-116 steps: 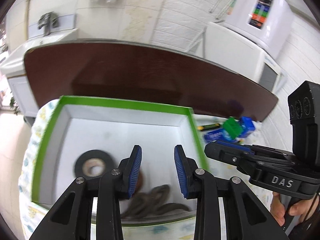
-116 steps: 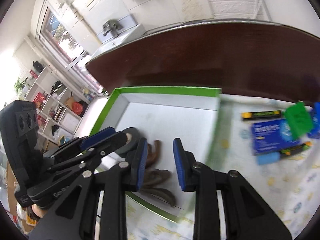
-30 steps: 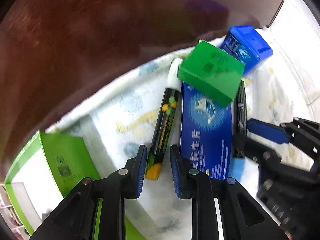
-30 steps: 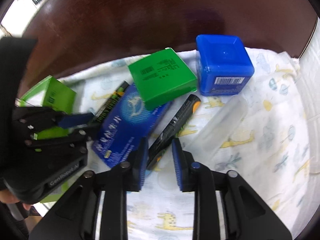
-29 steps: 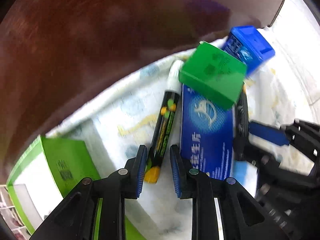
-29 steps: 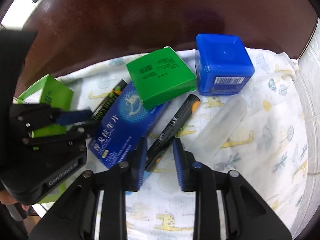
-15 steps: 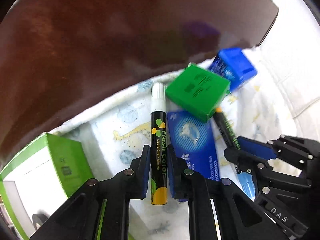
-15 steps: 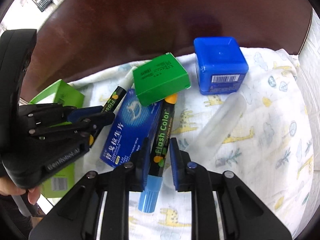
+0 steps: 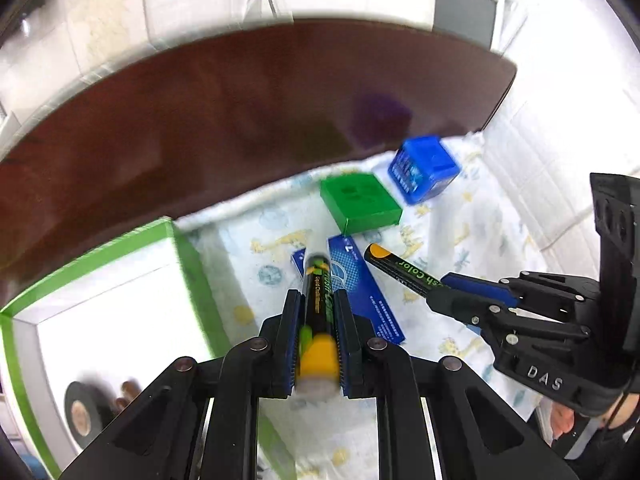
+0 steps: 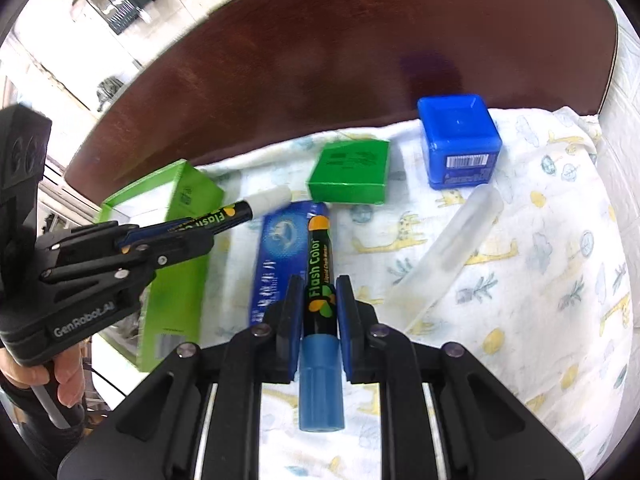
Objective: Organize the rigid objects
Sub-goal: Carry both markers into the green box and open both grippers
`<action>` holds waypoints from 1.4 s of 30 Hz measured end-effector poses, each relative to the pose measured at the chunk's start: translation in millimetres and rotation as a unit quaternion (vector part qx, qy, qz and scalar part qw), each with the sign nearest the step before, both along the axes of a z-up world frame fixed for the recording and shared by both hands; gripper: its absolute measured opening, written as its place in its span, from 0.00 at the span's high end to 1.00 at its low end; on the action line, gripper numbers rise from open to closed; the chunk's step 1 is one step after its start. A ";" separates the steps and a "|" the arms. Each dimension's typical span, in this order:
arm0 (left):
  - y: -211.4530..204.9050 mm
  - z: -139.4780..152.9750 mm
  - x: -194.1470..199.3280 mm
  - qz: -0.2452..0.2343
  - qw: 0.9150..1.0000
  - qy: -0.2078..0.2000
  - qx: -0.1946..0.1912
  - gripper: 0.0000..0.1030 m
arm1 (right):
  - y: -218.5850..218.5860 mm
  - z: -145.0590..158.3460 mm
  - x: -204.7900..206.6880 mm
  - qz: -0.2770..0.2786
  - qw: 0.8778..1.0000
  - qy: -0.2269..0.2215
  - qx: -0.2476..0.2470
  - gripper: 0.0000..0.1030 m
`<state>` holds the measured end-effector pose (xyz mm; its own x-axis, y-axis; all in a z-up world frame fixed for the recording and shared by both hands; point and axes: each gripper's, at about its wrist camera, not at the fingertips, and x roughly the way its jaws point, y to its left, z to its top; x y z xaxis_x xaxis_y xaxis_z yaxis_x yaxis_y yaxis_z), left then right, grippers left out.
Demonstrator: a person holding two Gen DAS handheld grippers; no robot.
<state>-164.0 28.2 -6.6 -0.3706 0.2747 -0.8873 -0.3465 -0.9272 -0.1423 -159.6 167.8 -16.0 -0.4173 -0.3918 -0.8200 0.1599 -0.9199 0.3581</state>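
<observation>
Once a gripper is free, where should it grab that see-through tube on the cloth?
Probably around the middle of the clear tube, from straight above. It lies flat and slanted on the animal-print cloth, with bare cloth along both long sides, so the fingers could straddle its narrow width crosswise.

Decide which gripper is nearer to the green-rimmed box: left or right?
Left. The left gripper, shut on a yellow-capped marker, hangs beside the green-rimmed box. The right gripper, holding a blue-capped marker, is farther off over the long blue carton.
</observation>
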 end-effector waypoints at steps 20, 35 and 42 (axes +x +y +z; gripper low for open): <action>-148.7 54.5 60.7 0.141 0.988 0.054 0.026 0.86 | -145.1 47.0 12.8 0.125 0.988 0.062 -0.066 0.85; -162.3 0.7 46.0 0.165 0.986 0.020 0.000 0.85 | -210.1 0.4 1.3 0.124 0.992 0.022 0.015 0.84; -166.7 2.6 48.1 0.175 0.984 0.033 -0.020 0.85 | -206.7 9.9 5.0 0.119 0.992 0.032 0.020 0.82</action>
